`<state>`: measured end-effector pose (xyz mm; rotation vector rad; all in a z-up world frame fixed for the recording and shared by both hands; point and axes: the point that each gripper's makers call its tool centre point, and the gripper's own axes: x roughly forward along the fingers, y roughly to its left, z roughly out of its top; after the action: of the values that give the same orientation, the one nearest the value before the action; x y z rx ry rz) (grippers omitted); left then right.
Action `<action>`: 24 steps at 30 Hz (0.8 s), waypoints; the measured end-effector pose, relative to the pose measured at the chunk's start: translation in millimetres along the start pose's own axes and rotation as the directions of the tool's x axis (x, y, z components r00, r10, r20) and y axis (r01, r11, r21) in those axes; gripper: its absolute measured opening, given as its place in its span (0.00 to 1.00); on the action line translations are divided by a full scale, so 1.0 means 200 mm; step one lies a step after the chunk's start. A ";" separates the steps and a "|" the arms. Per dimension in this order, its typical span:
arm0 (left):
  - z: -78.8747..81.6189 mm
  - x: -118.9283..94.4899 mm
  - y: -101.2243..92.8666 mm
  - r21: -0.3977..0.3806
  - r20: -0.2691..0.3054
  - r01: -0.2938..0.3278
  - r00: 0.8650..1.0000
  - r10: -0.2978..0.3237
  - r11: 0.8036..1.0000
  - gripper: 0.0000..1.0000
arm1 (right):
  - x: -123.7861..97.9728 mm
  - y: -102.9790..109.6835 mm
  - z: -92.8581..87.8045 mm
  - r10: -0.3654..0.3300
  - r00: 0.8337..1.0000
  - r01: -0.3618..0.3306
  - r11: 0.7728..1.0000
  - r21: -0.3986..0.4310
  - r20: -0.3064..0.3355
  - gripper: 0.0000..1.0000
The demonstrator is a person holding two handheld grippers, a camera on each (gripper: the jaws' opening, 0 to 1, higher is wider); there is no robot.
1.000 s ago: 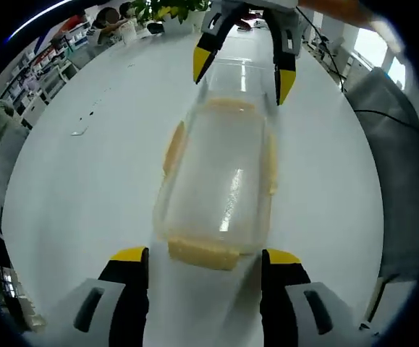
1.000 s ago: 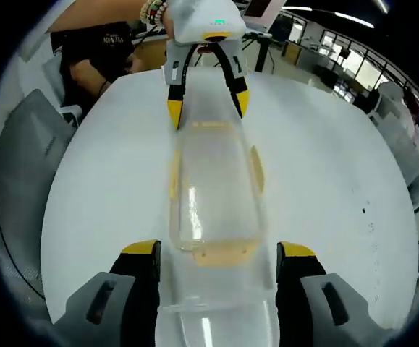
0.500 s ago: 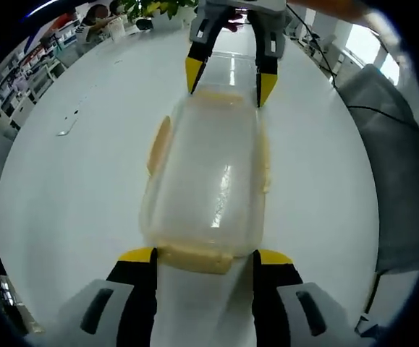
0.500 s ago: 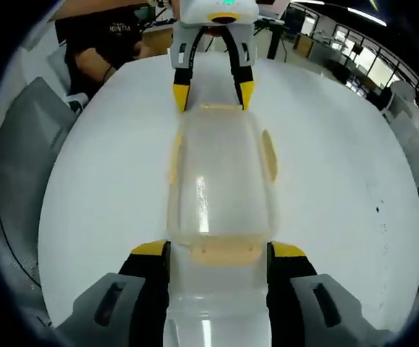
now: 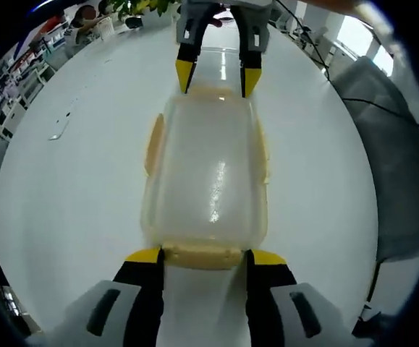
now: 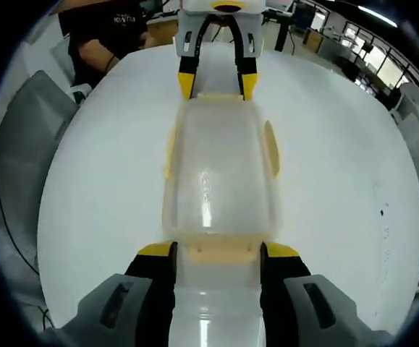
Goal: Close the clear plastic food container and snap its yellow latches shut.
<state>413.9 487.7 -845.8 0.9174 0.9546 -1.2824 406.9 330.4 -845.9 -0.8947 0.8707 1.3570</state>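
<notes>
The clear plastic food container (image 5: 205, 181) is seen lying flat on the white table (image 5: 64, 188), long way between the two tools. The lid looks to be already down on the box, so the closing part seems done.

The left gripper (image 5: 203, 256) is held at one short end of the container, with its yellow-tipped jaws apart, one on each side of the yellow end latch (image 5: 200, 254). Nothing is squeezed yet. The right gripper (image 6: 214, 251) is held the same way at the other short end, jaws apart, around the other yellow end latch (image 6: 218, 249). In each view the other tool is seen at the far end of the box.

The box is probably framed from both ends like this so that it cannot slide away when a latch is pushed. One push is met by the other tool.

Two more yellow side latches (image 5: 153, 142) are seen on the long sides, and they look flared out, so they are likely not snapped yet. Whether the end latches are already clicked shut cannot be told
</notes>
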 end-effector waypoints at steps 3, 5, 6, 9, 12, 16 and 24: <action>0.00 0.00 0.00 0.043 -0.020 0.017 1.000 -0.016 0.999 0.34 | 0.00 0.01 0.00 0.015 1.000 -0.015 1.000 0.011 -0.016 0.38; 0.00 0.00 0.00 0.032 -0.029 0.014 0.999 -0.014 0.999 0.34 | 0.01 0.01 0.00 0.020 1.000 -0.020 1.000 0.005 -0.022 0.38; 0.00 0.00 0.00 0.033 -0.033 0.014 0.999 -0.013 0.999 0.34 | 0.01 0.01 -0.01 0.020 0.999 -0.020 1.000 0.006 -0.026 0.38; -0.01 0.00 0.00 0.027 -0.037 0.011 0.999 -0.010 1.000 0.34 | 0.02 0.01 0.00 0.019 0.998 -0.019 1.000 0.009 -0.054 0.38; -0.01 0.00 0.00 0.027 -0.030 0.011 0.999 -0.011 1.000 0.34 | 0.02 0.01 0.00 0.022 0.997 -0.022 1.000 0.006 -0.073 0.39; -0.01 0.00 0.00 0.039 -0.041 0.014 0.999 -0.012 0.999 0.35 | 0.02 0.01 0.00 0.022 0.997 -0.021 1.000 0.008 -0.074 0.39; -0.01 0.00 0.00 0.062 -0.075 0.021 0.997 -0.016 0.998 0.35 | 0.03 0.00 0.00 0.019 0.995 -0.018 1.000 0.008 -0.095 0.38</action>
<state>413.1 489.6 -847.2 1.0136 0.9876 -1.3073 406.2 332.7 -850.6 -0.9541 0.9582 1.3348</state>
